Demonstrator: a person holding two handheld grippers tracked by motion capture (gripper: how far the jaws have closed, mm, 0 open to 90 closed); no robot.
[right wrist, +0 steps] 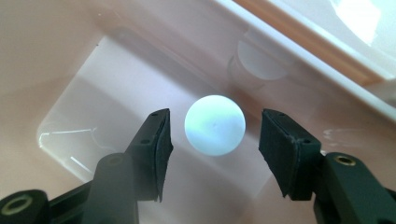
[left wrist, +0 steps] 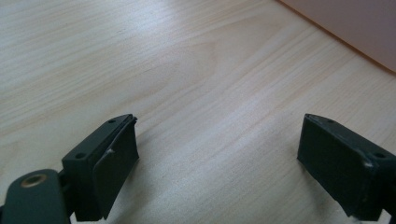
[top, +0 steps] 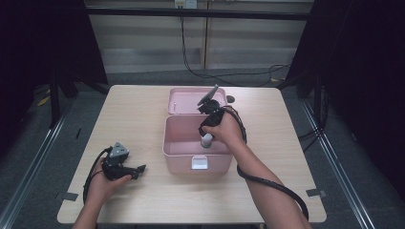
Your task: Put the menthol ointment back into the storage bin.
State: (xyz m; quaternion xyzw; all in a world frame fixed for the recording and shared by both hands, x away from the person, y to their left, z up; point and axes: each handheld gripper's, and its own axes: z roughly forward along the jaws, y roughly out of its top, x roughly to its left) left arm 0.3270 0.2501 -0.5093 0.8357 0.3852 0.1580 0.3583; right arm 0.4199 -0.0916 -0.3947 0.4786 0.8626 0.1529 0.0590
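Two grippers are at work. At 7 o'clock on the table [top: 143,200], the left gripper [left wrist: 217,154] rests low with its jaws wide and nothing between them. At the centre stands the pink box [top: 174,150], its lid [top: 184,100] lying behind at 12 o'clock. The right gripper [right wrist: 215,154] points down into the box, jaws open on both sides of the bottle [right wrist: 215,124] without touching it. The bottle seems to stand upright near the front wall. Whether it is being taken or left is not clear. To grip well, the pads should probably go lower and close evenly, so the bottle does not tip.
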